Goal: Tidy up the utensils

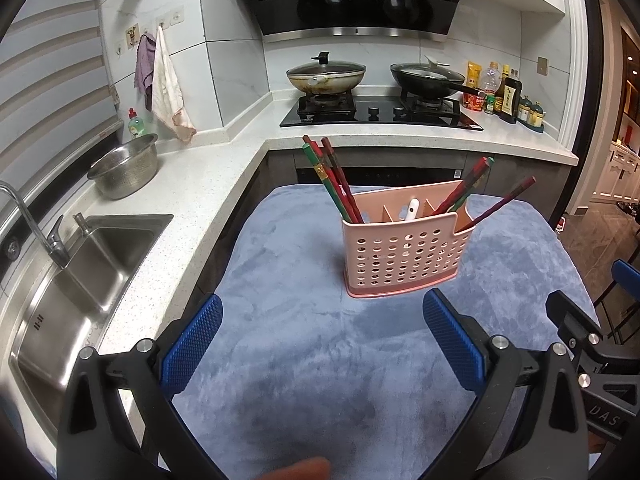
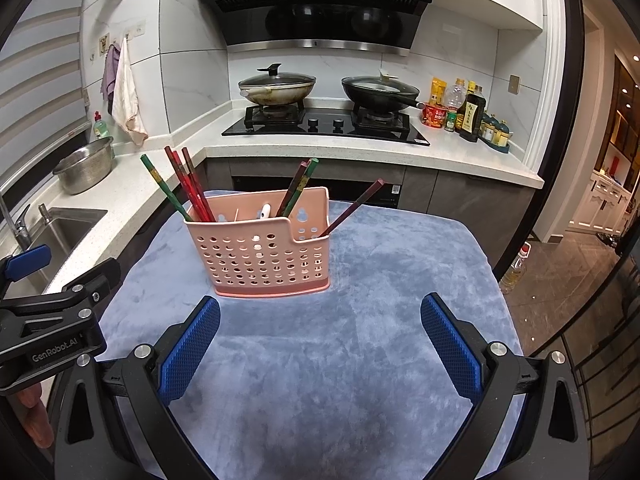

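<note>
Two grippers, the left gripper (image 1: 322, 344) and the right gripper (image 2: 320, 344), hover low over a blue-grey cloth (image 2: 320, 360) on the bench, each with its blue fingers (image 2: 192, 352) spread wide apart around nothing. Just ahead of both stands a pink perforated caddy (image 2: 260, 252), upright on the cloth, with red and green chopsticks (image 2: 188, 188) leaning from its compartments and a white handle (image 2: 265, 211) in the middle one. Beyond lie a steel sink (image 1: 80, 272), a metal colander (image 1: 126, 166), and a stove (image 2: 326, 122) bearing two lidded pans, nothing lying between fingers and caddy.
</note>
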A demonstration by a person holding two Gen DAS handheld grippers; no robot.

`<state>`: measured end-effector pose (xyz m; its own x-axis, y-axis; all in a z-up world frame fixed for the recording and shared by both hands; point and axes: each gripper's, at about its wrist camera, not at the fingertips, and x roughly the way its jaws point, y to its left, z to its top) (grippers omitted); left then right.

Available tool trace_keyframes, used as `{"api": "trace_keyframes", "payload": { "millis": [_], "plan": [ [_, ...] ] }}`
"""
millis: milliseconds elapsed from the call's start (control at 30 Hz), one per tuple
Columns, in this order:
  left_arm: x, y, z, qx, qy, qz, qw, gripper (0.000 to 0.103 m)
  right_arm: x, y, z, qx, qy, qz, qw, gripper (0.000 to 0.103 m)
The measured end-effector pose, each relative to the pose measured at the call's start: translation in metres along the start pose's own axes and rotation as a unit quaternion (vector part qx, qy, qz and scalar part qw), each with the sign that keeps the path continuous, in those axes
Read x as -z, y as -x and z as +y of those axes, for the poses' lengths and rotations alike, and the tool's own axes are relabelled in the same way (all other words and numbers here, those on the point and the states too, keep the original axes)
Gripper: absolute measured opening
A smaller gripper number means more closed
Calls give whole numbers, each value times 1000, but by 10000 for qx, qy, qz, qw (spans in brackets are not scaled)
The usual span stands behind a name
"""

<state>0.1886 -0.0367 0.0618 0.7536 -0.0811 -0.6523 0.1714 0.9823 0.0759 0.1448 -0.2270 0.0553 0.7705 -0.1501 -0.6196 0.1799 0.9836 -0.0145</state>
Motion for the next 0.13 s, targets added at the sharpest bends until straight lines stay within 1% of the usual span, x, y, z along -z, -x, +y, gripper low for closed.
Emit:
{"api": "trace_keyframes", "payload": {
  "millis": [133],
  "plan": [
    [2,-1,-1,-21,5,19,10000,96,2,-1,-2,-11,-35,-7,10000,96]
  ]
}}
